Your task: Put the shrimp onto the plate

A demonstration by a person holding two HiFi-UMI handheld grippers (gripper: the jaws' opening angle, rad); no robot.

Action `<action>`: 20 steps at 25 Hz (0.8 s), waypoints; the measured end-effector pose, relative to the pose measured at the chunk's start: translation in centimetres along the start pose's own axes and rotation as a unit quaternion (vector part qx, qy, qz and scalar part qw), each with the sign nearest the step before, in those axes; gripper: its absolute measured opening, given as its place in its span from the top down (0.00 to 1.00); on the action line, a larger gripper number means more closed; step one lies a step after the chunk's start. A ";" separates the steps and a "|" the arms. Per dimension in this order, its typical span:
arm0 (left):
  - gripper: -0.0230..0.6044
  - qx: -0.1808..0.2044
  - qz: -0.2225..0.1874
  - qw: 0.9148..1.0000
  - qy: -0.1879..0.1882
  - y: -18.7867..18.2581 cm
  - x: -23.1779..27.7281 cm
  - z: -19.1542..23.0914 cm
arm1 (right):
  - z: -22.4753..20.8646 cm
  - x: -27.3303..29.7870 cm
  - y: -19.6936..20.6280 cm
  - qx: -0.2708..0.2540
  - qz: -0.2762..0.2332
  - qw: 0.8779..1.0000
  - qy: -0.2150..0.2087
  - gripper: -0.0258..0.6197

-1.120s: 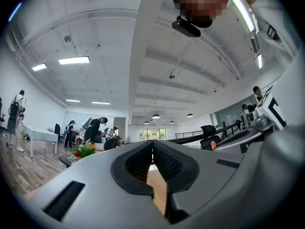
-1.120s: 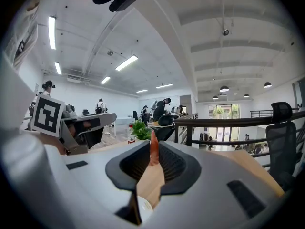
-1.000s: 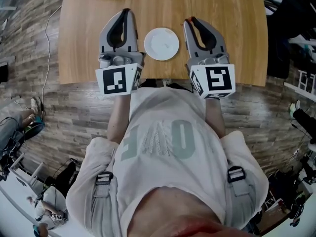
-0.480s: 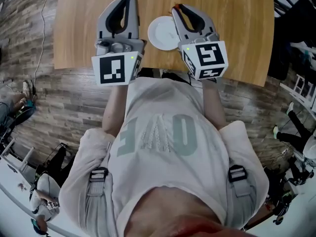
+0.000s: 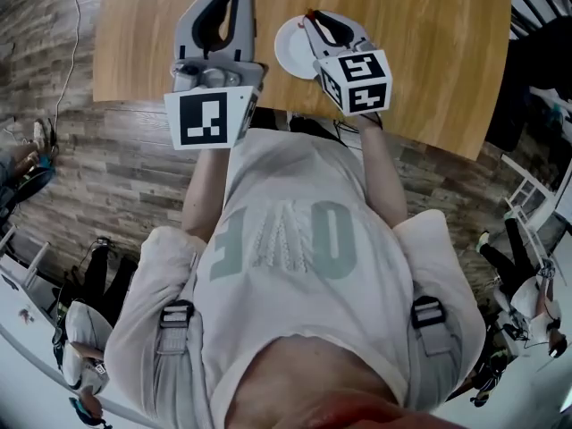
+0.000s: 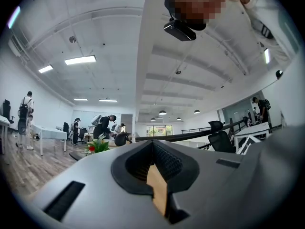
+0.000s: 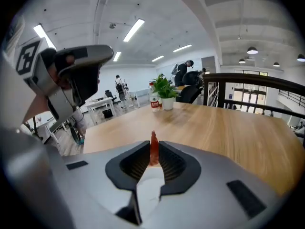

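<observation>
Shrimp (image 7: 154, 141): was red and pinched upright in the right tongs, its tip poking past them, above the plate.
Right tongs (image 7: 153, 147): were clamped on the shrimp and hung over the plate's right part.
Left tongs (image 6: 152, 144): were together with nothing between them, just left of the plate.
Plate (image 5: 290, 48): was white and round, near the desk's (image 5: 420, 52) near edge.

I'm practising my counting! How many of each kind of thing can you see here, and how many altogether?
Claws: 2, the left claw and the right claw
Shrimp: 1
Plate: 1
Table: 1
Potted plant: 1
Bottle: 1
Total: 7
</observation>
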State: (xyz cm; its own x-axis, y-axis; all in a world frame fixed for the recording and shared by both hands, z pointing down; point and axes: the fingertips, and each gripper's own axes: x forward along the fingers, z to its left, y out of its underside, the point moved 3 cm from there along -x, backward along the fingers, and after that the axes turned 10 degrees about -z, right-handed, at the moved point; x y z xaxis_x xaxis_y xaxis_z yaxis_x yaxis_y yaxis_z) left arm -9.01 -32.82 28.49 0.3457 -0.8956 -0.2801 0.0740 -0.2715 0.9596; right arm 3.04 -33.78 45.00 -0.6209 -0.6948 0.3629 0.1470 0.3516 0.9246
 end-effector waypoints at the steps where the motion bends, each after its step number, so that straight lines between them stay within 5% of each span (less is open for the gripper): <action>1: 0.95 0.001 0.002 1.000 -0.002 0.1 -0.1 0.1 | 0.0 0.3 0.8 0.001 0.015 1.000 -0.002 0.86; 20: 0.95 0.015 0.027 0.999 -0.030 1.1 -1.3 1.1 | -0.1 2.2 10.1 -0.024 0.231 0.972 -0.020 0.86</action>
State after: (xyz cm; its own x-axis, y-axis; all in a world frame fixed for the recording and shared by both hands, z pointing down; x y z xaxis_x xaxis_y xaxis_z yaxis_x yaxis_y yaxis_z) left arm -10.43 -32.37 29.91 0.2908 -0.9287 -0.2301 0.0281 -0.2321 0.9723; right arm 3.24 -31.85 55.15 -0.5097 -0.4433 0.7374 0.4531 0.5903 0.6680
